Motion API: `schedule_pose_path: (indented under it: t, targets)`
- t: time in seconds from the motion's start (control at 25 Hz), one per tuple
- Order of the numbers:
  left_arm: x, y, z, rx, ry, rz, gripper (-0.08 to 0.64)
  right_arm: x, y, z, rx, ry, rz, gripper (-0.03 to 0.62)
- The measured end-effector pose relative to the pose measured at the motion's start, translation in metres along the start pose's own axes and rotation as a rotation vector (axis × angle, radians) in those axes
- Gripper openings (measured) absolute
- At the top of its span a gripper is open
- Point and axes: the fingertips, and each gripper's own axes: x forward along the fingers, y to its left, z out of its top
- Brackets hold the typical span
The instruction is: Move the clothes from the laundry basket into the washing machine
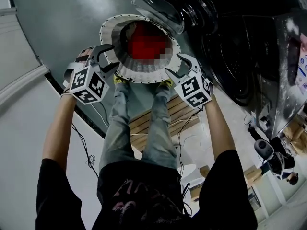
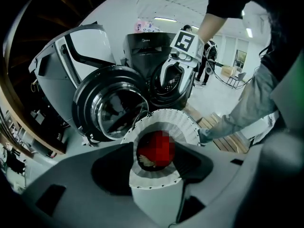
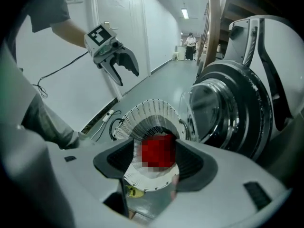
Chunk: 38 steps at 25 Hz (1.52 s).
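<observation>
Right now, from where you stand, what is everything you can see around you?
laundry basket: one, white, on the floor by the feet
clothing: red, inside the basket; count unclear
washing machine: one, white, door open, beside the basket
dark machine: one, black, behind the white one
wooden slats: one panel, pale brown, on the floor beneath the legs
cables: several, black, on the floor
bystanders: at least two, in the background
shoes: two, yellow, at the basket's rim
left hand-held gripper: grey, open, empty, by the basket's left rim
right hand-held gripper: grey, open, empty, by its right rim
</observation>
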Motion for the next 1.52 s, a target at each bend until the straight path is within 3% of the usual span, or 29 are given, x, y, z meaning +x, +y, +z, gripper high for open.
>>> schedule_pose_path:
  t: [0.24,0.56,1.08,1.52]
  targets:
    - [0.052,-0.007,-0.023,0.069,0.038,-0.083,0.259,0.042,0.004,-0.021,-0.101,0.064,0.066,0.276]
    - [0.121,-0.01,-0.05,0.206,0.102,-0.135,0.261,0.102,0.001,-0.045,-0.174,0.122,0.103,0.279]
    - [0.228,-0.014,-0.086,0.248,0.123,-0.162,0.261,0.211,0.008,-0.084,-0.149,0.157,0.129,0.324]
    - [0.316,-0.014,-0.106,0.39,0.163,-0.195,0.288,0.289,-0.002,-0.128,-0.188,0.256,0.087,0.348]
